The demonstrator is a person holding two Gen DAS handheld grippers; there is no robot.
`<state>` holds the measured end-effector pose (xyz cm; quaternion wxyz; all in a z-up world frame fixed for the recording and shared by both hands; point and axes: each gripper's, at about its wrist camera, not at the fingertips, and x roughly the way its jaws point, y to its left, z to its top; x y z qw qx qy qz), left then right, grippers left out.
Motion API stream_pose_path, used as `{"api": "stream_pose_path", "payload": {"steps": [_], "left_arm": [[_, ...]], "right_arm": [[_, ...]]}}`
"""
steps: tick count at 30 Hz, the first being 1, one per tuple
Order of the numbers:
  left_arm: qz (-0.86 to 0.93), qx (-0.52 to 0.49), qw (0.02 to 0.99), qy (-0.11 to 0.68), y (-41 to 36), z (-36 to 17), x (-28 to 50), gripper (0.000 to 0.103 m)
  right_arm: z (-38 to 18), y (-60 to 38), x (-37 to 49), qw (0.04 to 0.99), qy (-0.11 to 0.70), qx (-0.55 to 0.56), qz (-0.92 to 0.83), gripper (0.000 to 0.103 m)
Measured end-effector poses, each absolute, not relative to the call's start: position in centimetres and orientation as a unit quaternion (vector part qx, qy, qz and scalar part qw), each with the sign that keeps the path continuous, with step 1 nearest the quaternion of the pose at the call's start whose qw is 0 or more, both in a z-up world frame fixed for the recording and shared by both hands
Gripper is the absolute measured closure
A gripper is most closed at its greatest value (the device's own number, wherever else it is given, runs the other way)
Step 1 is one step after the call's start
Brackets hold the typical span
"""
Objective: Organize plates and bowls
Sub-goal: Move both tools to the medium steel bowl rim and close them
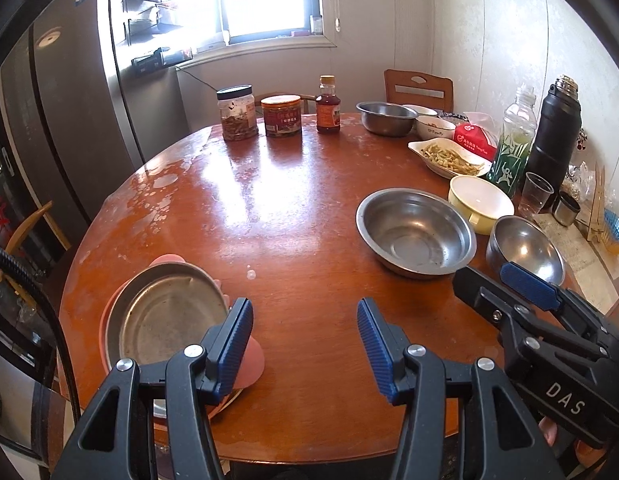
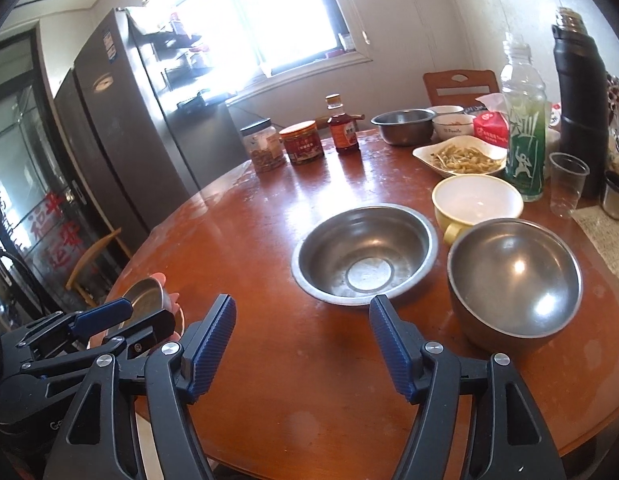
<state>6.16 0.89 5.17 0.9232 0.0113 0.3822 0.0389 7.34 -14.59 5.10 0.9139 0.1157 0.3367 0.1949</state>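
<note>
Right claw point(image 2: 301, 344) open, empty, aimed at wide steel bowl point(image 2: 365, 254) mid-bench, round steel bowl point(image 2: 515, 280) just right (nesting candidates, I reckon). Left claw point(image 1: 305, 340) open, empty beside metal plate point(image 1: 169, 320) stacked on pink plate point(image 1: 251, 364), near left.

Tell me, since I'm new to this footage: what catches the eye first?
Two empty steel bowls sit side by side toward the right of the round wooden table: a wide steel bowl and a deeper steel bowl beside it. At the near left edge, a metal plate lies on a pink plate.
</note>
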Motion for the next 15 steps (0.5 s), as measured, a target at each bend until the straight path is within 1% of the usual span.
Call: {"api": "stream_pose_path", "payload": {"steps": [8, 15], "left_arm": [[0.027, 0.005, 0.918, 0.396, -0.2, 5.0, 9.0, 0.049], [0.018, 0.011, 0.913, 0.407, -1.4, 4.4, 13.4, 0.049]], "right_arm": [[3.9, -17.1, 8.1, 0.91, 0.343, 0.155, 0.171, 0.031], [2.1, -17.1, 8.7, 0.903, 0.363, 0.169, 0.158, 0.031]]}}
